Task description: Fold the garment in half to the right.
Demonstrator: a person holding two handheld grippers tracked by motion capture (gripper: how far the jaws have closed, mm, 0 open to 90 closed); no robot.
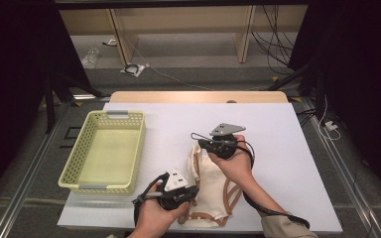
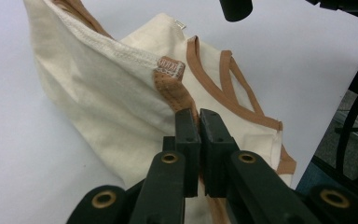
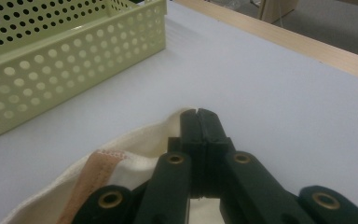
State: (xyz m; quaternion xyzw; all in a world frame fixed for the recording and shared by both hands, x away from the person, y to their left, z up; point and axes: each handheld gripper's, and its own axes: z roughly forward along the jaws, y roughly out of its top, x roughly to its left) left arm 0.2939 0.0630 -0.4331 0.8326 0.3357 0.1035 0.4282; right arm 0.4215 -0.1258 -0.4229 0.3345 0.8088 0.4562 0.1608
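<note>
On your table [image 1: 287, 148] the bag [image 1: 211, 191] lies at lower centre of the frame, the basket [image 1: 104, 148] well apart at its left. Your left gripper [image 1: 191, 194] sits at the bag's lower left edge, jaws clamped on its strap [image 2: 175, 88]. Your right gripper [image 1: 198, 141] sits at the bag's upper end, jaws closed on its edge.

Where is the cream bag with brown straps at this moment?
In the high view the cream bag lies on the white table cover, near the front edge, right of the yellow basket, between the left gripper and the right gripper.
</note>
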